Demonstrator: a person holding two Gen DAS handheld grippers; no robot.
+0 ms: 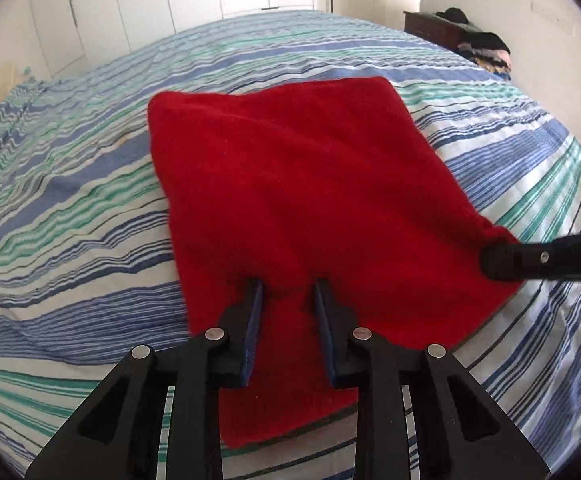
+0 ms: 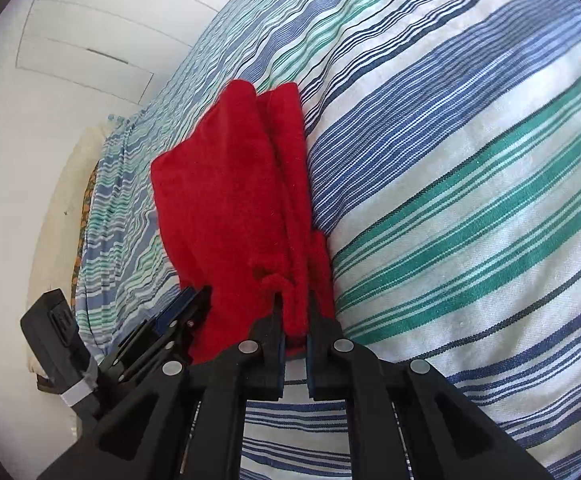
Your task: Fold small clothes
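A red cloth (image 1: 290,200) lies folded flat on the striped bedspread (image 1: 70,200), near its front edge. Left gripper (image 1: 288,284): jaws parted, tips resting on the cloth's near part, holding nothing. Right gripper (image 2: 294,312): jaws pinched tight on the cloth's right-hand corner, that corner bunched between the fingers (image 2: 322,320)
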